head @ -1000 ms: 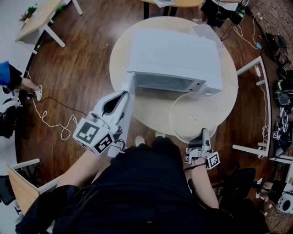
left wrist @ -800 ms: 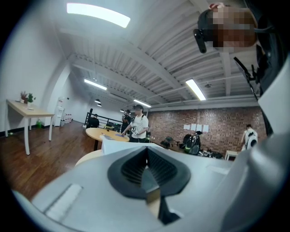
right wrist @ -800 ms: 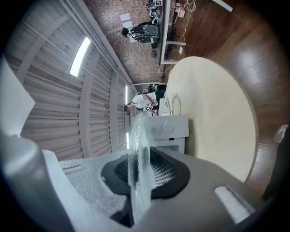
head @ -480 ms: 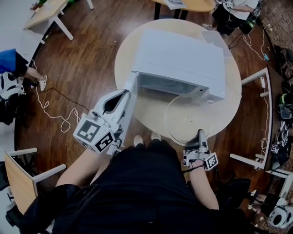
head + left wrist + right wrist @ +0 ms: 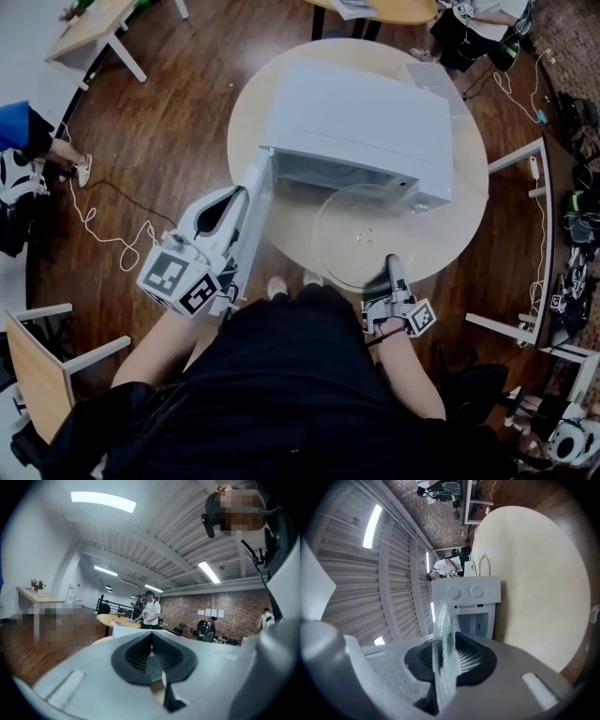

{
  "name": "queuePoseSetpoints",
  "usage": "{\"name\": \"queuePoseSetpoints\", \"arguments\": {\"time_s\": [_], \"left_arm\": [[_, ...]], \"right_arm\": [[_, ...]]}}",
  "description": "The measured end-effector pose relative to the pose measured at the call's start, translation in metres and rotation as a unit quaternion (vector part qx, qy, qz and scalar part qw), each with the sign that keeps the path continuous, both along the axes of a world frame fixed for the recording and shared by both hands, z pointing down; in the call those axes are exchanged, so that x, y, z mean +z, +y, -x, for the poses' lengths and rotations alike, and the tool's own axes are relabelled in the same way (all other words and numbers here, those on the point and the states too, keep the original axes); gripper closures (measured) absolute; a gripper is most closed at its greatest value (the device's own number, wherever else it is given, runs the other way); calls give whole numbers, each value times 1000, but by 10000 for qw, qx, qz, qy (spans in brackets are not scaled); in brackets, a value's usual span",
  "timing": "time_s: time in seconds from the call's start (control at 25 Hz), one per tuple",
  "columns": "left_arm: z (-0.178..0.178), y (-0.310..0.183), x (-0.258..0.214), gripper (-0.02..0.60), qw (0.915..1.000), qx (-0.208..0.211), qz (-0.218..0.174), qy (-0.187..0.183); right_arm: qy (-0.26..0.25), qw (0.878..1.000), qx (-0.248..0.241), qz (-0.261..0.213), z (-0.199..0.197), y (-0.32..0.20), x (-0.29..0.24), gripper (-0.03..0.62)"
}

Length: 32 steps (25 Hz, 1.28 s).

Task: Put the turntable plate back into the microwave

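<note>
The white microwave [image 5: 366, 112] stands on a round beige table [image 5: 450, 244] with its door [image 5: 255, 225] swung open to the left. My right gripper [image 5: 391, 265] is shut on the near rim of the clear glass turntable plate [image 5: 361, 234], which hangs level over the table just in front of the open cavity. In the right gripper view the plate [image 5: 443, 634] shows edge-on between the pads of my right gripper [image 5: 445, 656], with the microwave [image 5: 473, 604] straight ahead. My left gripper [image 5: 242, 193] lies along the door's outer side; in its own view the left gripper [image 5: 152, 641] has its pads together with nothing between them.
Wooden floor surrounds the table, with a white cable [image 5: 112, 234] trailing at left. A person in a blue sleeve [image 5: 19, 127] is at the left edge. White metal frames [image 5: 525, 159] and gear stand to the right, a chair [image 5: 42, 366] at lower left.
My right gripper has carried the plate to the left, from under the control panel to in front of the cavity. The left gripper has hardly moved.
</note>
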<state>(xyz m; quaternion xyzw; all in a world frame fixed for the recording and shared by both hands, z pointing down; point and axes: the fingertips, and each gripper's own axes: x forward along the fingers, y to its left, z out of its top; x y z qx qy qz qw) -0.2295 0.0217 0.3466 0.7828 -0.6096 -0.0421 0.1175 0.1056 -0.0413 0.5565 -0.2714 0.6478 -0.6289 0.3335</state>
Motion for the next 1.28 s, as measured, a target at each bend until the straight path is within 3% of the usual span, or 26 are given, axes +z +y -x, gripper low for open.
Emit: {"name": "queuePoseSetpoints", "arguments": {"time_s": [0.24,0.84,1.28], "left_arm": [[17,3,2,584,9997,-156,118,124],[16,-13,-2,584,9993,-303,178,112],[22,-25,-6,584,9991,-379,184,26]], "right_arm": [[-77,9996,-261,-84,30,-4,2,551],[31,9989,-473,64,37,-25,-2,548],[-168,9964,-827,57,68,-34,-12,549]]}}
